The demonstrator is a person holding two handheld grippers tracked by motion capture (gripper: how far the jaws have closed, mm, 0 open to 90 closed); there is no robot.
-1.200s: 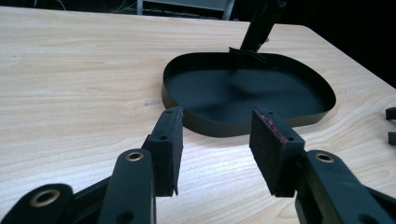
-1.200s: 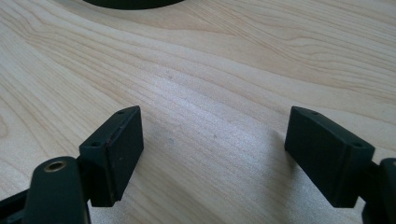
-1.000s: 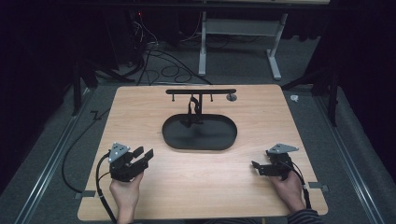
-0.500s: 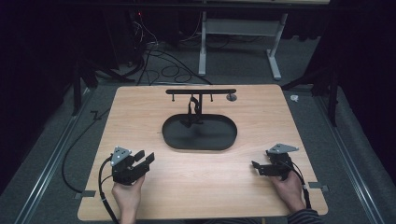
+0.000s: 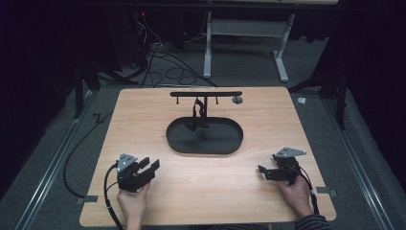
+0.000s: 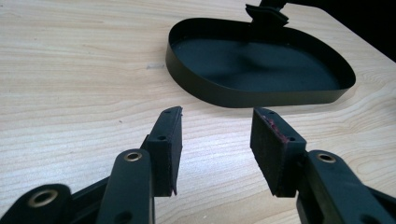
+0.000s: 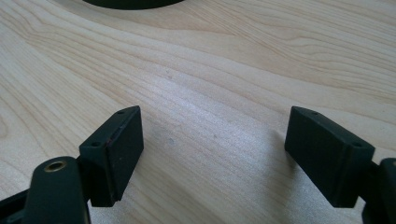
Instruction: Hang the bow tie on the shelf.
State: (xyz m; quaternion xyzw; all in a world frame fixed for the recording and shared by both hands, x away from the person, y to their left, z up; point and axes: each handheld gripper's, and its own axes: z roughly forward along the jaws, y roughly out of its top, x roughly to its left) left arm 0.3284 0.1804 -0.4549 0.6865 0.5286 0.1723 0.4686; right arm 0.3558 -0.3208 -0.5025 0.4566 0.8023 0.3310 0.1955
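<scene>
One black oval tray [image 5: 205, 138] sits mid-tabletop [image 5: 143, 120], with one T-shaped rack [image 5: 206, 94] standing at its far edge. Two grippers rest near the front edge, left gripper [image 5: 149, 167] and right gripper [image 5: 262, 171], both well apart from the tray, jaws open and empty.

The surface [image 5: 143, 120] is pale wood with a fine, wavy grain of light tan and cream streaks. At its middle sits a matt black oval tray [image 5: 205, 145], black on wall and floor alike. At twelve o'clock from the tray stands a black rack [image 5: 206, 94] with a thin black crossbar, and a small grey disc [image 5: 237, 99] lies beside its end at one o'clock. The left claw [image 5: 149, 166] is black with a grey plate on top; one of its pads [image 6: 273, 128] shows a reddish, worn edge. The right claw [image 5: 263, 171] is black too, also topped with grey. The floor [image 5: 57, 143] is dark grey carpet.
</scene>
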